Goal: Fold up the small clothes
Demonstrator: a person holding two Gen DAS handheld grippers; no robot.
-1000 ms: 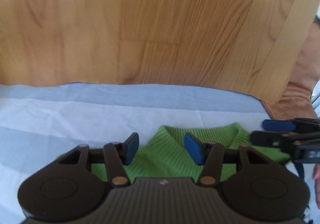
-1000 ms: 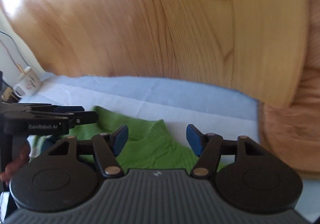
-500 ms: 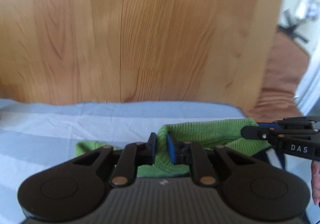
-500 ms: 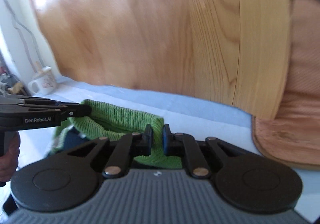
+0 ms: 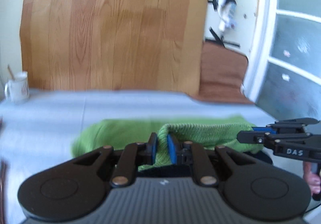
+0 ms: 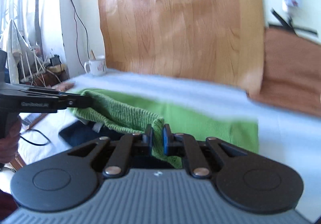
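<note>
both grippers, left (image 5: 160, 143) and right (image 6: 157, 139), clamped the green knit (image 5: 200, 129); you'd lifted one edge, fold not laid yet.

A home: mug (image 6: 97, 67), glazed door (image 5: 297, 43), wooden panel (image 5: 114, 29).

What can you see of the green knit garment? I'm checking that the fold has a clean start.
The green knit garment is bright green ribbed knit. One edge is lifted and stretched between the left gripper and the right gripper, both shut on it. The rest lies on the pale blue cloth covering the surface. Which part of the garment is gripped cannot be told, because the picture is blurred.
</note>
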